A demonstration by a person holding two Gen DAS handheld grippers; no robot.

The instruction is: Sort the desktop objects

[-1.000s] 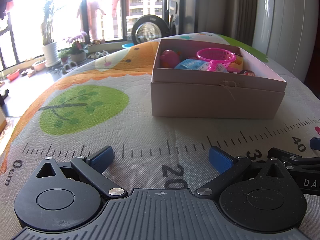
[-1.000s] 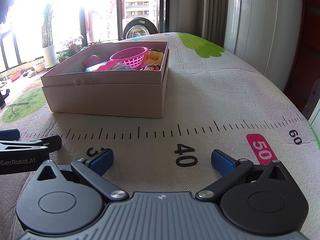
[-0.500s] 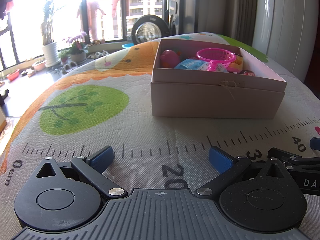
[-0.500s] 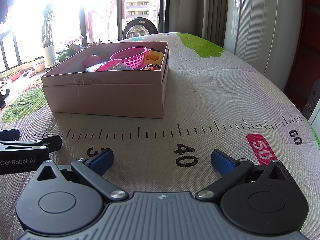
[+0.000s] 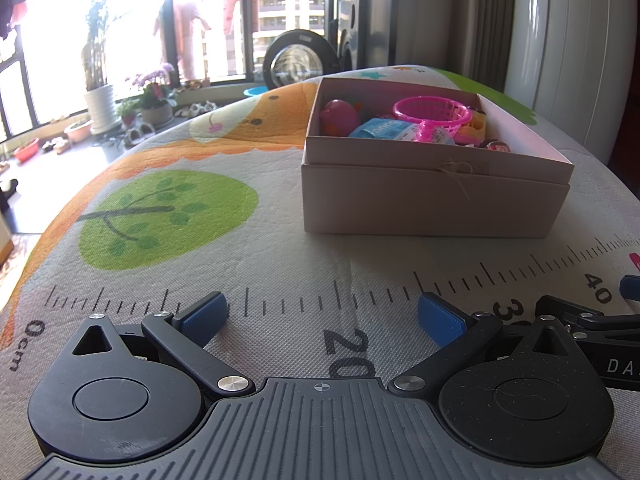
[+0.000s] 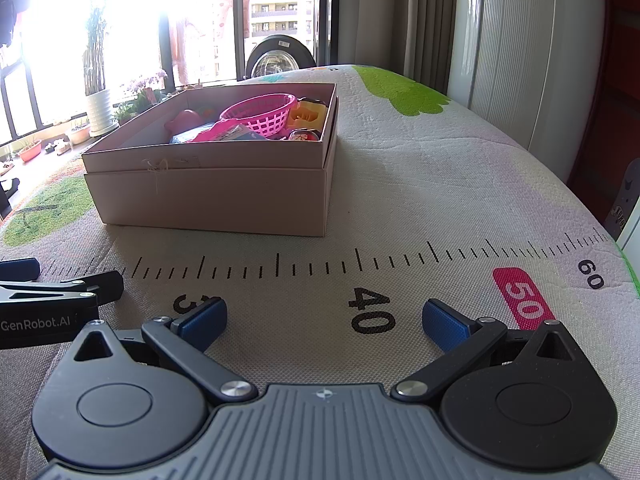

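**Both grippers parked, box already loaded**

Nearest to you, your left gripper (image 5: 322, 314) sits low over the mat (image 5: 248, 264) with its blue pads spread wide and nothing between them. Your right gripper (image 6: 324, 316) is the same story: jaws wide, empty, resting just above the printed ruler near the 40 mark. The two sit side by side, close together, each one's edge poking into the other's view.

Compared with a second ago, nothing has shifted at all. Both views line up exactly, so you're pausing, not reaching.

Further out, in the middle of the mat, stands the pink cardboard box (image 5: 432, 204), open on top. Inside you can see the pink basket (image 5: 434, 114), a pink round toy (image 5: 338, 118) at the far left, a blue packet (image 5: 382, 130) and a yellow toy (image 6: 308, 116) on the right.

No loose item shows on the mat around the box in either view. My read: the sorting looks finished or close to it, and this stillness is your rest pose.
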